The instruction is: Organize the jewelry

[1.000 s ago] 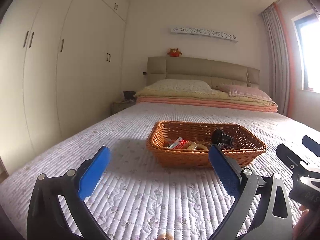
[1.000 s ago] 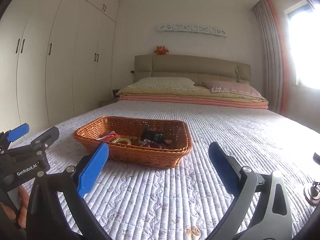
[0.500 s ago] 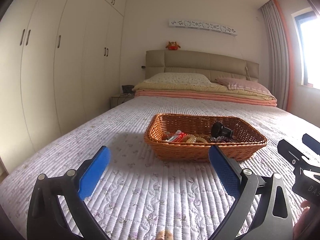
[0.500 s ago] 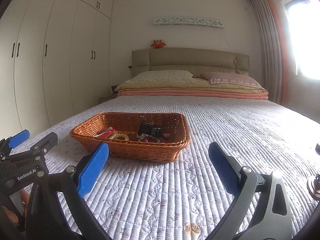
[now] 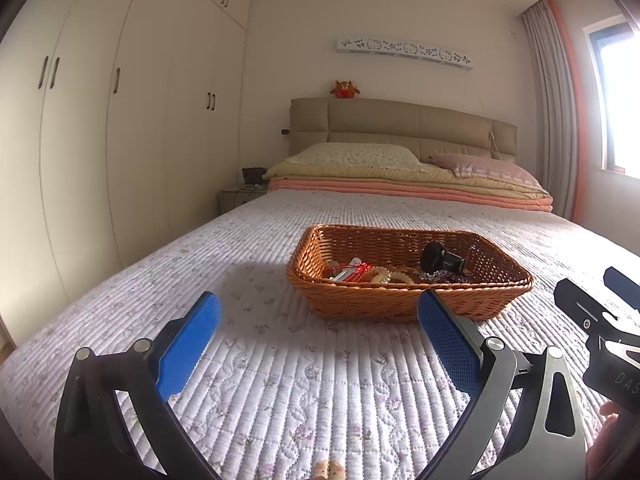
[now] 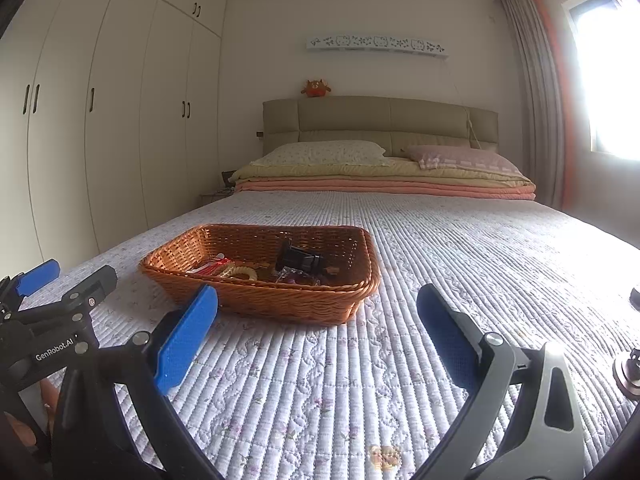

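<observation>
A brown wicker basket [image 5: 404, 304] [image 6: 280, 300] sits on the quilted bed. It holds a red-and-white piece [image 5: 352, 272] [image 6: 214, 265], a pale bead bracelet [image 5: 382, 276] [image 6: 240, 271], a black cylindrical object [image 5: 442, 261] [image 6: 300, 260] and dark purple beads [image 5: 444, 277]. My left gripper [image 5: 318, 312] is open, nothing between its blue pads, just short of the basket. My right gripper [image 6: 318, 312] is open too, with the basket ahead to its left. Each view shows the other gripper at its edge.
The lilac quilted bedspread [image 6: 460, 260] stretches wide to the right of the basket. Folded blankets and pillows [image 5: 400, 176] lie at the headboard. White wardrobes [image 5: 120, 120] line the left wall. A small round metallic item [image 6: 628, 372] lies at the right edge.
Both views have tilted slightly, and the basket sits a little higher and farther off than before. Both grippers stay open and hold nothing.
</observation>
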A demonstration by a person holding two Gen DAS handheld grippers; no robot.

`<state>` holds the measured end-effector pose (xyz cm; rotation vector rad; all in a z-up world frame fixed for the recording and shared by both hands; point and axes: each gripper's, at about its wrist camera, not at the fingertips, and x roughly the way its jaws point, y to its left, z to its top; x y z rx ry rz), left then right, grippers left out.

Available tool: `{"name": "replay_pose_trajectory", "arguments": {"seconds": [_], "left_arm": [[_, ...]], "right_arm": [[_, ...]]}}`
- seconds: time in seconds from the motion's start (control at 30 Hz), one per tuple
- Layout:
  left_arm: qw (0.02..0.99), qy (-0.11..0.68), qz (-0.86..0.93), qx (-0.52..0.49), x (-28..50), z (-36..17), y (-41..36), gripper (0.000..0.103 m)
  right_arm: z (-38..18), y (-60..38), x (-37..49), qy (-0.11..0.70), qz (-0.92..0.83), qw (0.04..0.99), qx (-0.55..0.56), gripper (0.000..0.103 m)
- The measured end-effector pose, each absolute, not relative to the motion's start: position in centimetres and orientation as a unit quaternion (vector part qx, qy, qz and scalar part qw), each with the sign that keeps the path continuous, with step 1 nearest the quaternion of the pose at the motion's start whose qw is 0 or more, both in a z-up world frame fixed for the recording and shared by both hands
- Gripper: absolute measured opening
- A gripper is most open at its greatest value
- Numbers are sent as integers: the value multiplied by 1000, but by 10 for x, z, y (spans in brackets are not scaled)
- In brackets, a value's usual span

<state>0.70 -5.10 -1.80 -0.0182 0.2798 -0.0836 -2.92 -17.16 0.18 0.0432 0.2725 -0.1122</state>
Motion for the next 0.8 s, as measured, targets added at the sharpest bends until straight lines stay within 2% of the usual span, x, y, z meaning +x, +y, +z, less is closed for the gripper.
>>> {"name": "replay_pose_trajectory", "arguments": {"seconds": [0.8], "left_arm": [[988,146,-45,-12,9,-19,-50,96]], "right_arm": [[2,-170,-28,138,-64,988,25,95]]}}
